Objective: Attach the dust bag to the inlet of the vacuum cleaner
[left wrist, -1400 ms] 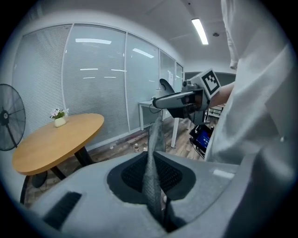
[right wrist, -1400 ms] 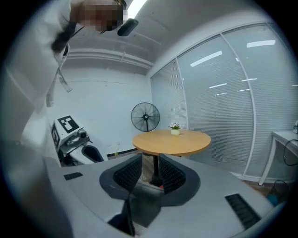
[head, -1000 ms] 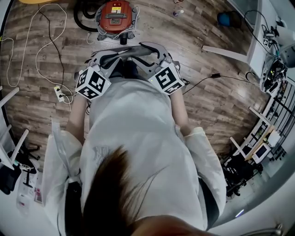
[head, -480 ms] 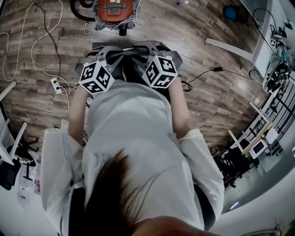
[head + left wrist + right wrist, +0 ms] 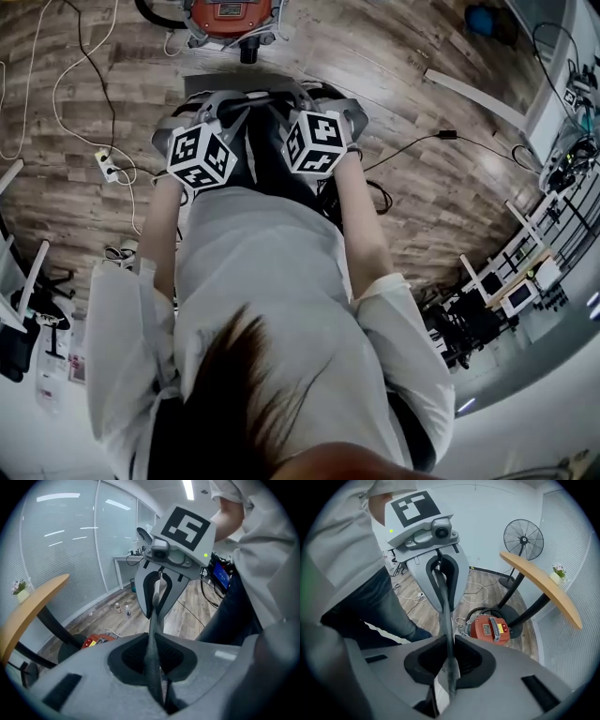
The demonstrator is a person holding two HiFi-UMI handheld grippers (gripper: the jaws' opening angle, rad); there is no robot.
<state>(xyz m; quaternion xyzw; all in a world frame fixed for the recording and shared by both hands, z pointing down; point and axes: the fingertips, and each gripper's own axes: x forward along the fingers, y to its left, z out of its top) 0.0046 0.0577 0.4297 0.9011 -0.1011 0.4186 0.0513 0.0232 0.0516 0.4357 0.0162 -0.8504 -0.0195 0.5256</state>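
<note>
Head view: person in white coat holds left gripper [image 5: 223,111] and right gripper [image 5: 298,101] side by side at 12 o'clock, dark dust bag [image 5: 256,100] stretched between them. Red vacuum cleaner [image 5: 230,11] on wood floor [image 5: 422,84] beyond.

Left gripper view: jaws narrow, pinching dust bag edge.

Right gripper view: jaws just closing, now clamped on dust bag; vacuum cleaner at 4 o'clock.

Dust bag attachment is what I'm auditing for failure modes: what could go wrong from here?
1. The left gripper and the right gripper, whose fingers have just been closing, pinch the thin dust bag spanning between them; pulling apart may tear it or slip it loose.
2. A white cable and a black cable lie on the floor near the person; stepping toward the vacuum cleaner could snag them.
</note>
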